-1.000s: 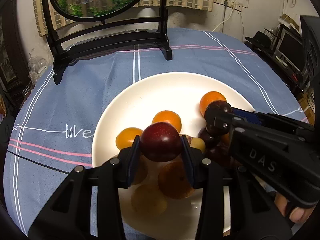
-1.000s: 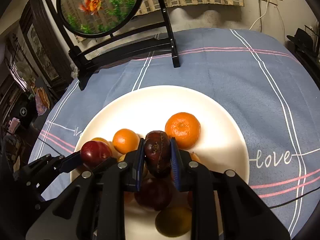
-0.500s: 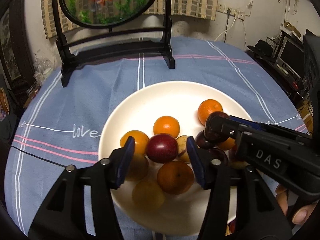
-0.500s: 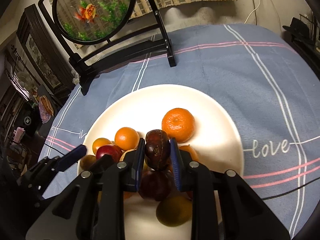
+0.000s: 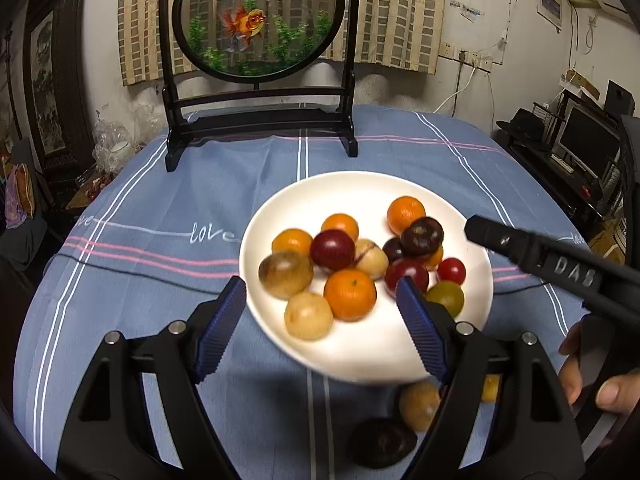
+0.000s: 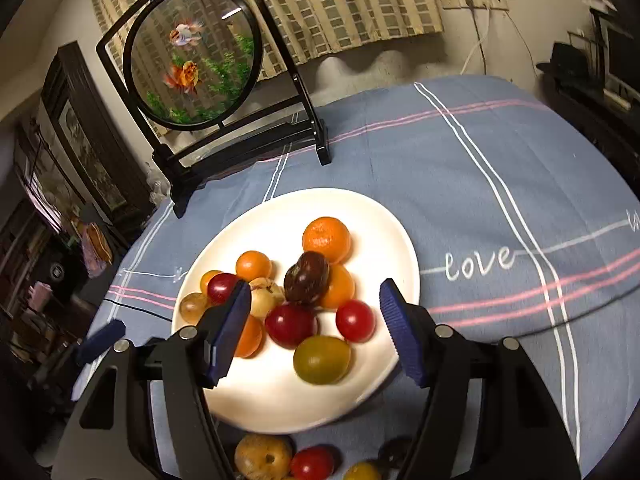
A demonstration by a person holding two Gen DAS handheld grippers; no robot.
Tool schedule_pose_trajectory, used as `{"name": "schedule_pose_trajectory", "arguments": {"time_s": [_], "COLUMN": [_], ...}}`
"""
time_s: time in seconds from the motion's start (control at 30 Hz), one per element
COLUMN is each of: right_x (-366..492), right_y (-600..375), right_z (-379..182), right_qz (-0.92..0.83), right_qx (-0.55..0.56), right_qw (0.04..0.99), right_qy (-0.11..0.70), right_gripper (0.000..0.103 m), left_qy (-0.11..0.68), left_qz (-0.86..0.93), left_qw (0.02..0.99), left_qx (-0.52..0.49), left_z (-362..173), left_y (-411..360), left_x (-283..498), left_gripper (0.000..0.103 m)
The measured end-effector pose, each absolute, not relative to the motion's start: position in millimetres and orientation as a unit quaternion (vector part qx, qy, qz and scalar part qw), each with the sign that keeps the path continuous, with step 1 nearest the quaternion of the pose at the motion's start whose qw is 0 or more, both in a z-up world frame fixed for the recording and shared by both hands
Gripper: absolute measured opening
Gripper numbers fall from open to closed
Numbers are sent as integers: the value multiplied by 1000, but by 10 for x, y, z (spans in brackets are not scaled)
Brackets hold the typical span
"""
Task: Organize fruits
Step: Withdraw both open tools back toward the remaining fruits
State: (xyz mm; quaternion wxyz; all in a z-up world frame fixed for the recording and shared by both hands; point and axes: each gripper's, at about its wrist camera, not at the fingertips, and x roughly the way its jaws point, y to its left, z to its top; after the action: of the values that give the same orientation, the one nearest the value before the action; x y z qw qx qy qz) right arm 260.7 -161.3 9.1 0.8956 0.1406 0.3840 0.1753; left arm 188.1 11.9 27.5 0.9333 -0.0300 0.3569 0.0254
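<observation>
A white plate (image 5: 360, 188) (image 6: 280, 216) holds several fruits: oranges, red plums, yellowish ones. The red plum (image 5: 333, 249) lies in the pile's middle. A dark purple plum (image 5: 422, 236) (image 6: 307, 278) rests on top of the pile. My left gripper (image 5: 320, 312) is open and empty, over the plate's near edge. My right gripper (image 6: 314, 322) is open and empty above the plate's near side; it also shows in the left wrist view (image 5: 520, 248). Loose fruits lie on the cloth in front of the plate: a dark one (image 5: 382, 442), a tan one (image 6: 262, 456), a red one (image 6: 312, 462).
A blue striped tablecloth (image 5: 160, 208) covers the round table. A black stand with a round goldfish panel (image 5: 260, 20) (image 6: 192, 56) stands at the far edge. Room clutter and furniture lie beyond the table on both sides.
Both grippers opened and let go: the red plum and the dark plum now rest on the pile. Both grippers pulled back and up from the plate.
</observation>
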Motion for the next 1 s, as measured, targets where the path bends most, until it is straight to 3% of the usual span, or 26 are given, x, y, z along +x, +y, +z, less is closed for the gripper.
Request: {"name": "schedule_pose_trajectory", "arguments": {"time_s": [0.43, 1.0], "right_x": [2056, 1752], "right_y": [-1886, -2077], "right_z": [19, -272], "right_qz": [172, 130], "right_qx": [159, 138], "right_qw": [893, 905], "right_qy": [383, 381], "right_gripper": [69, 69], "left_qy": [347, 391], "left_qz": [39, 32], "left_qw": [936, 920], "left_qx": [-32, 11], "left_z": [301, -94], "left_y": [188, 133], "left_x": [1465, 1223], "left_gripper": [83, 87]}}
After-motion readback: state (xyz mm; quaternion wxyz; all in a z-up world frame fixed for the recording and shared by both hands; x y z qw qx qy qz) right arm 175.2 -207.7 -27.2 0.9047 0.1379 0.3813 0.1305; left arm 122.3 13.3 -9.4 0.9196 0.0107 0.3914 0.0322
